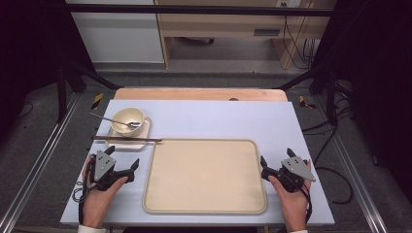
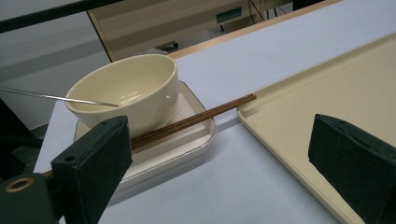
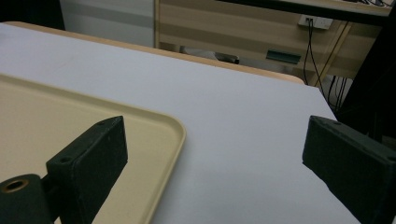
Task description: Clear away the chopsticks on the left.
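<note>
Table (image 1: 204,116) w/ pale top is carrying a beige tray (image 1: 205,175) & small plate (image 1: 127,141) at the far left.

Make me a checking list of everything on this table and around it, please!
Surface: pale table cover over a wooden top, flat and clean.
Job's things: cream bowl on a small plate with a spoon leaning in it; brown chopsticks lying across the plate's near edge; big beige tray in the middle with nothing on it.
Clutter: nothing seen.
Grippers: left gripper and right gripper rest on either side of the tray, jaws wide apart, holding nothing.
Cables: black wires on the floor at right.
Surroundings: wooden desk behind, dark frame around.
</note>
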The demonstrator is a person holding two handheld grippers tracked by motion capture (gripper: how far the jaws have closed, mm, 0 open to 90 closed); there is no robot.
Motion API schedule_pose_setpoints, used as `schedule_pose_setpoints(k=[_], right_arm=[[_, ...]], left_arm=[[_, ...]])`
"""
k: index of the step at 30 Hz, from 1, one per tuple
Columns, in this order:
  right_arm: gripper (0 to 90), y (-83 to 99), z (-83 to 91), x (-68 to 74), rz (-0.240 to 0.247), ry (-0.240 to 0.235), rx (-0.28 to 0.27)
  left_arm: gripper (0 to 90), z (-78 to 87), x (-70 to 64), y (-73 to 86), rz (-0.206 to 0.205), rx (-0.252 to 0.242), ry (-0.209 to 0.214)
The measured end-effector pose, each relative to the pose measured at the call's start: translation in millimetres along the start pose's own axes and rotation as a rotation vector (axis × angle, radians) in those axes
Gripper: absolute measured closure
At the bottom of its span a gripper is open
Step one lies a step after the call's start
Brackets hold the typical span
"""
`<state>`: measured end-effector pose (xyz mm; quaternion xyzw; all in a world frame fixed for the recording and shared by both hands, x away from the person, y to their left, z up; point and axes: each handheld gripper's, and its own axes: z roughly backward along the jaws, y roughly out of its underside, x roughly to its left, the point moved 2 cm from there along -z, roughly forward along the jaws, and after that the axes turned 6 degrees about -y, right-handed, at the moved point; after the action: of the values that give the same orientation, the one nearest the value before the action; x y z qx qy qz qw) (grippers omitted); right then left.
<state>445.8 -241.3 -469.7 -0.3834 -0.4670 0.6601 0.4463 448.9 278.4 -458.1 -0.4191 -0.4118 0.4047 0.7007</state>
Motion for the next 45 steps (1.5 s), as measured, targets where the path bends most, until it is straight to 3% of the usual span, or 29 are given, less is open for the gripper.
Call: schedule_pose_setpoints(k=[5, 10, 11, 13, 17, 19, 22, 25, 27, 29, 30, 38, 45], right_arm=[[7.5, 2.0, 1.4, 0.2, -0.008, 0.013, 0.011], [8.0, 2.3, 5.5, -2.8, 0.008, 0.030, 0.003], [8.1, 2.2, 5.7, -3.5, 0.007, 0.034, 0.004], [8.6, 1.8, 6.1, -5.3, -0.005, 0.036, 0.000], [9.6, 0.2, 8.6, -6.8, -0.011, 0.047, -0.011], [9.9, 0.6, 9.0, -7.7, -0.012, 0.049, -0.007], [10.0, 1.1, 8.3, -7.3, -0.007, 0.052, 0.000], [10.5, 0.2, 7.6, -5.7, -0.009, 0.051, -0.003], [10.5, 0.2, 7.6, -4.2, -0.004, 0.051, 0.004], [10.7, -0.3, 7.7, -3.8, -0.002, 0.050, 0.000], [10.9, -1.4, 7.8, -2.7, 0.000, 0.050, -0.002], [12.1, -0.8, 8.2, -5.0, 0.000, 0.066, 0.004], [12.5, -1.7, 6.5, -2.2, 0.018, 0.059, 0.010]], left_arm=[[7.2, -1.9, -2.4, 1.7, -0.111, 0.072, 0.037], [10.6, -5.8, 7.9, -2.2, -0.178, 0.144, 0.073], [10.6, -5.1, 11.5, -3.2, -0.226, 0.197, 0.067], [10.6, -4.0, 17.0, -5.9, -0.288, 0.238, 0.074], [11.4, -4.5, 27.1, -13.4, -0.412, 0.294, 0.083], [12.7, -4.8, 35.4, -16.1, -0.501, 0.336, 0.065], [14.3, -3.8, 45.0, -16.8, -0.577, 0.370, 0.068], [18.0, -1.3, 56.8, -17.6, -0.681, 0.413, 0.055], [20.9, 1.0, 67.0, -17.7, -0.701, 0.434, 0.051], [23.7, 1.4, 71.0, -16.5, -0.692, 0.433, 0.048], [26.7, 1.9, 79.4, -14.9, -0.731, 0.456, 0.053], [41.2, -14.5, 105.1, -5.1, -0.868, 0.500, 0.063], [49.0, -36.1, 115.5, -3.3, -0.904, 0.531, 0.114]])
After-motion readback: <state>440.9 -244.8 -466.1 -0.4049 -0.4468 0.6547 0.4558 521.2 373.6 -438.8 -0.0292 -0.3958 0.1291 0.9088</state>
